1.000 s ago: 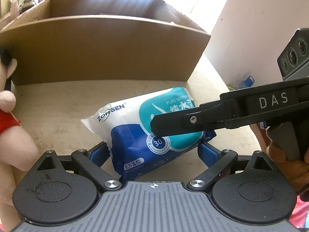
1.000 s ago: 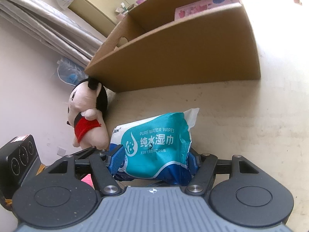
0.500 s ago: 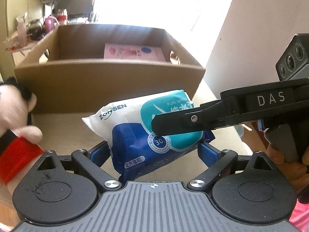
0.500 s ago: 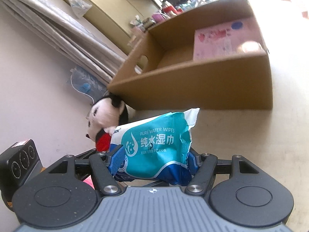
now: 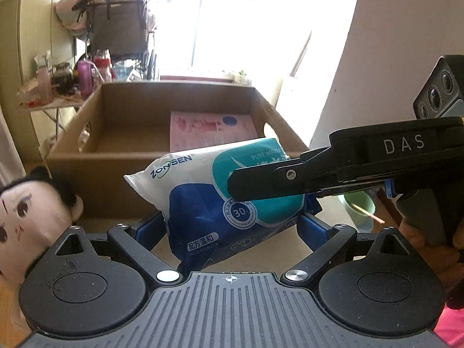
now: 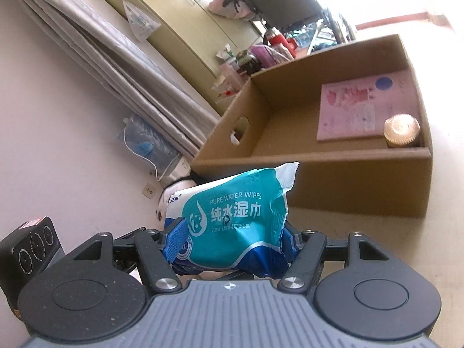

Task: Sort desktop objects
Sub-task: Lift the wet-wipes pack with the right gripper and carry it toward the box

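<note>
The wipes pack (image 5: 220,200), a soft crinkled plastic pouch in white, teal and dark blue, is seen in the left wrist view held clear of the worktop (image 5: 275,252), in front of the near wall of the cardboard box (image 5: 116,179). It is clamped across its width between the blue pads of the left tongs (image 5: 232,226), which are angled downward. The right tongs (image 5: 261,185) are seen entering from 3 o'clock, their black finger laid across the pack's top face, with a hand (image 5: 420,237) wrapped on the grip at 4 o'clock. A plush doll (image 5: 32,217) with black hair is seen at 9 o'clock, just beside the box's near left corner. Inside the open box a flat pink booklet (image 5: 208,130) lies toward the right; the left part of its floor is bare.

In the right wrist view, the pack (image 6: 235,223) is seen gripped at its end by the right tongs (image 6: 232,240), the ribbed blue pads pressed against both sides, the sealed edge jutting toward 1 o'clock. The box (image 6: 319,179), matte brown with a cut handle hole, is seen beyond at 1 o'clock, its rim open. The booklet (image 6: 365,107) and a round ridged gold lid (image 6: 401,127) occupy its right end. The doll (image 6: 177,191) is partly hidden behind the pack.
</note>
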The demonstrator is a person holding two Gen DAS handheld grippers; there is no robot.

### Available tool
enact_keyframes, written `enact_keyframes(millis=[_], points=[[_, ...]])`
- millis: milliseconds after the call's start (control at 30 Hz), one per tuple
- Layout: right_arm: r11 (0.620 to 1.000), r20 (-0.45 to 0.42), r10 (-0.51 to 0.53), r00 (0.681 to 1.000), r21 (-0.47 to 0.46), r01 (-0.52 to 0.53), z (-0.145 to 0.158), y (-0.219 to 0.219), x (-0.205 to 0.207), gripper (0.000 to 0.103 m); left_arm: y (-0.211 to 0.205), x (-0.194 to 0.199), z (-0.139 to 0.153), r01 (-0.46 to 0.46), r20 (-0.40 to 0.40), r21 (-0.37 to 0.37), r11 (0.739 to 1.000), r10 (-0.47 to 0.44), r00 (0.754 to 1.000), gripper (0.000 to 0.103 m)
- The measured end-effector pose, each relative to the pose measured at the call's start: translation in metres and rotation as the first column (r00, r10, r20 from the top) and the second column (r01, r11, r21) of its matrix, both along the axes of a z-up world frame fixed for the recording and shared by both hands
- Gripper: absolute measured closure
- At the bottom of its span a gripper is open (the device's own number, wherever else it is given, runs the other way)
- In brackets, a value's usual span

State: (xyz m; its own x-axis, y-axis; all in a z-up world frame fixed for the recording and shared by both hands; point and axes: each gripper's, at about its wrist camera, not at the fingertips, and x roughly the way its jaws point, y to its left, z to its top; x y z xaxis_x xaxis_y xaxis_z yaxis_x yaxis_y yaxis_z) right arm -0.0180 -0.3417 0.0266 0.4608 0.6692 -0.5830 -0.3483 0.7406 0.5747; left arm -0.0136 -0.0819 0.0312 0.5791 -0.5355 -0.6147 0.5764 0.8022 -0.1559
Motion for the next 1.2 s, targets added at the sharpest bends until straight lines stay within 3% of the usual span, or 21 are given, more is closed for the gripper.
enact_keyframes(millis=[433,767,967,1200], points=[[0.999,0.028,-0.030,0.999,0.025,0.030,0.015,0.005,0.034,0.034,-0.010,0.038,0.013,0.006,0.055,-0.003,1.000,-0.006,0.998,0.007],[0.997,0.014,-0.061,0.998,0.045,0.061,0.015,0.008,0.087,0.034,-0.020,0.090,0.016,0.025,0.059,0.009,1.000,-0.026,0.998,0.007],[0.995,-0.039,-0.097,0.995,0.020,0.098,0.000,0.005,0.122,0.034,-0.034,0.127,0.004,0.048,-0.010,0.008,0.999,-0.048,0.999,0.007],[0.987,-0.160,-0.153,0.975,0.017,0.158,-0.035,-0.011,0.153,0.034,-0.052,0.160,-0.020,0.095,-0.119,0.022,0.995,-0.091,0.989,0.007]])
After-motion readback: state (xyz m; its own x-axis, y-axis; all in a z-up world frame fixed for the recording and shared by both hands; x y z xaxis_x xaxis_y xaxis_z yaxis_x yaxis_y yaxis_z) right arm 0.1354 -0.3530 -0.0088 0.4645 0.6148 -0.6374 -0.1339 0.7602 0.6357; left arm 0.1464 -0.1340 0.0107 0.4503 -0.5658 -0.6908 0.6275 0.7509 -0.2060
